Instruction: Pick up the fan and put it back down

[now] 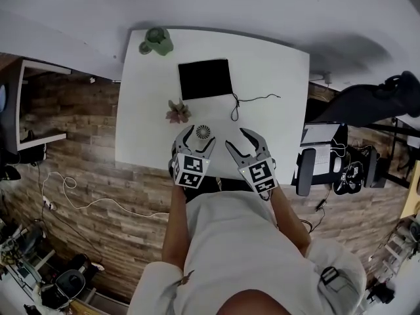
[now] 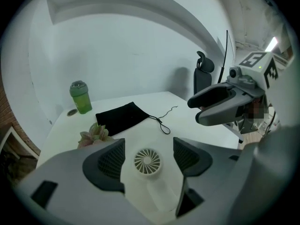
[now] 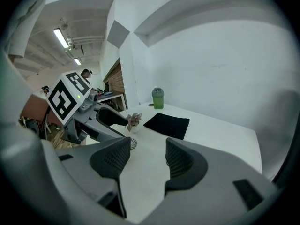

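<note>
1. The white desk (image 1: 275, 90) carries everything and runs back to a white wall.
2. The left hand-held gripper (image 1: 201, 136) is at the desk's near edge. Its jaws stand wide apart (image 2: 149, 149) on either side of the fan, and neither pad appears to touch it.
3. The right hand-held gripper (image 1: 237, 140) is just beside the left one. Its jaws are also open (image 3: 146, 153) and hold nothing, with only bare desk between them.
4. A black pouch (image 1: 205, 79) lies flat mid-desk, beyond both hand-held grippers. A thin cord trails from its right corner.
5. A green bottle (image 1: 157, 41) stands upright at the far left corner, well apart from the rest.
6. A small potted plant (image 1: 178, 112) with pinkish-green leaves sits near the left edge, between the pouch and the left hand-held gripper.
7. The fan (image 1: 204, 132) is small and white. It lies grille-up on the desk near the front edge, just to the right of the plant. Its round head (image 2: 147, 161) is between the left jaws, with the handle pointing back toward the person.
</note>
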